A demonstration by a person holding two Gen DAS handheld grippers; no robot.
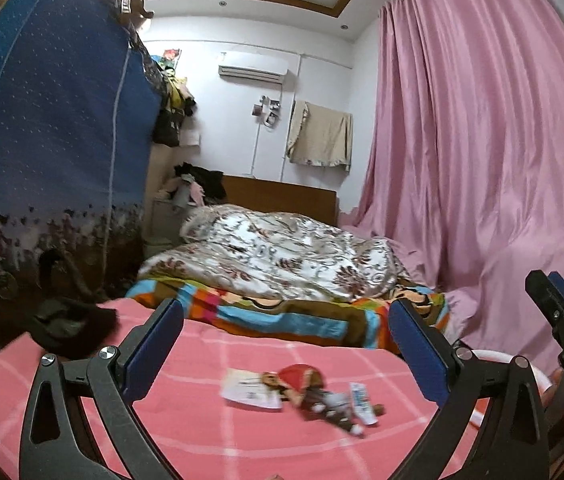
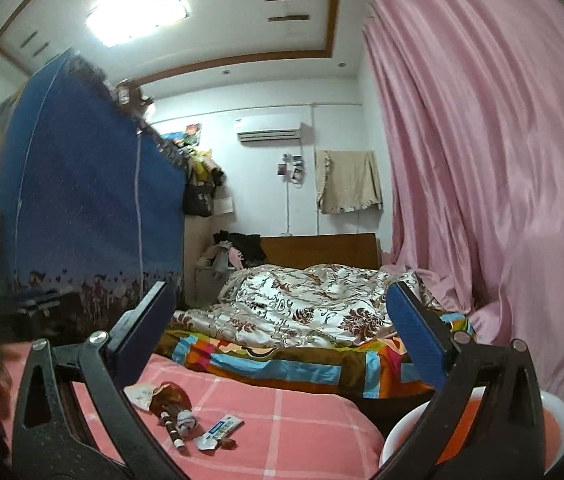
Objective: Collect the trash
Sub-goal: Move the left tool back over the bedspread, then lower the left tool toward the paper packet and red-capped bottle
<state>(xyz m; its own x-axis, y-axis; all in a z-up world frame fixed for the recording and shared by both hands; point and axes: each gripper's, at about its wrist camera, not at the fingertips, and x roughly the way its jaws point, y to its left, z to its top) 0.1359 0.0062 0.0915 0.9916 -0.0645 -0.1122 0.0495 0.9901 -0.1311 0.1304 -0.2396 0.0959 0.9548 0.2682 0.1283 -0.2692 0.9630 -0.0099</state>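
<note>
Small litter lies on the pink checked bedsheet (image 1: 186,420): a white paper wrapper (image 1: 248,390), a blue-and-white sachet (image 1: 362,400) and a little doll with a red hat (image 1: 310,384). My left gripper (image 1: 290,340) hovers over them, open, with nothing between its blue pads. In the right wrist view the same wrapper (image 2: 142,394), doll (image 2: 174,404) and sachet (image 2: 222,428) lie low and left of my right gripper (image 2: 282,340), which is also open with nothing in it. A white bin with an orange inside (image 2: 554,420) stands at the bed's right edge.
A crumpled floral quilt (image 1: 282,252) and a striped blanket (image 1: 282,316) fill the far half of the bed. A blue fabric wardrobe (image 1: 62,140) stands on the left, with dark cloth (image 1: 70,320) at its foot. Pink curtains (image 1: 482,140) hang on the right.
</note>
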